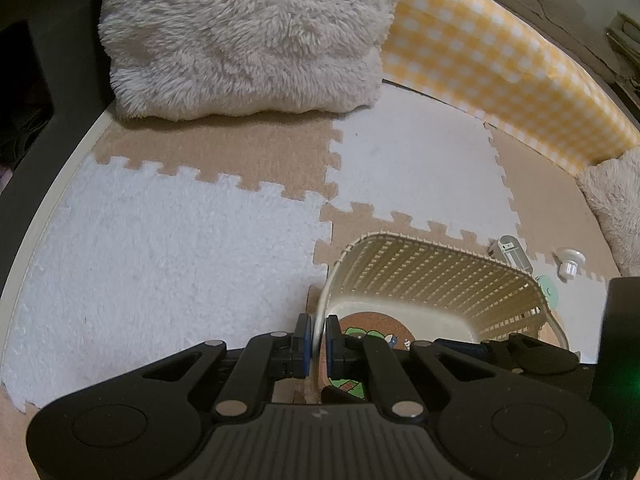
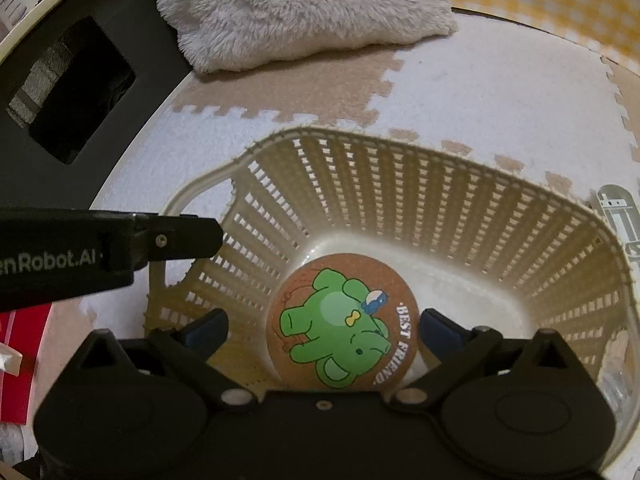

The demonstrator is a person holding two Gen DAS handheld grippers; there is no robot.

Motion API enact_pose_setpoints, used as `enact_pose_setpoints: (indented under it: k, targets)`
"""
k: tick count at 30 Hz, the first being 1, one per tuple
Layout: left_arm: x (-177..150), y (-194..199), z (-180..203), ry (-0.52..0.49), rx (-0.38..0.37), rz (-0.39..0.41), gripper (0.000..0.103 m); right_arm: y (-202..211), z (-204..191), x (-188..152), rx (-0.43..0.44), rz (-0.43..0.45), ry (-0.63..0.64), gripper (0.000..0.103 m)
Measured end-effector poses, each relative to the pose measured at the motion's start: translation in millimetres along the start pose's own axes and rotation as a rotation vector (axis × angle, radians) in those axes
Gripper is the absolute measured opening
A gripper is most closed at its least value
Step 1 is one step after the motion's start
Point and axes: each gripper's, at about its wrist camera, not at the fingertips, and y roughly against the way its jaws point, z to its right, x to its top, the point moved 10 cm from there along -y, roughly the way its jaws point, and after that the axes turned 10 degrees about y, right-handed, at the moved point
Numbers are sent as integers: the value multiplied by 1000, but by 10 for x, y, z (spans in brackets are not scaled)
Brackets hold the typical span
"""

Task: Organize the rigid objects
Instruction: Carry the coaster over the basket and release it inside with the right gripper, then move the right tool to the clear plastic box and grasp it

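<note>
A cream slatted plastic basket [image 1: 424, 276] stands on the foam puzzle mat. My left gripper [image 1: 318, 336] is shut on the basket's thin left rim, its blue pads [image 1: 304, 336] pressing on both sides of it. On the basket [image 2: 400, 184] floor lies a round cork coaster [image 2: 344, 328] printed with a green elephant; it shows partly in the left wrist view, as the coaster [image 1: 372, 326]. My right gripper [image 2: 322, 326] hangs inside the basket, open, one finger on each side of the coaster and neither touching it. The left gripper [image 2: 192, 236] reaches in from the left.
Right of the basket lie a grey-white device [image 1: 510, 250], a small white plug-like part [image 1: 570, 262] and a mint-green round piece [image 1: 548, 290]. A fluffy beige cushion [image 1: 248, 36] and a yellow checked pad [image 1: 500, 64] border the far side. A red item [image 2: 24, 356] lies at the left.
</note>
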Motion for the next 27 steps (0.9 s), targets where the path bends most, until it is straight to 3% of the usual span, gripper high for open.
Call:
enact_pose_setpoints:
  k: [9, 18, 27]
  targets:
    - [-11, -6, -4, -14, 8, -1, 7, 453, 55, 23, -20, 71, 22, 103]
    - [-16, -11, -1, -20, 13, 1, 7, 1250, 131, 65, -10, 210, 35, 103]
    - [-16, -15, 1, -28, 18, 1, 7, 2001, 698, 5, -120, 394, -89, 103]
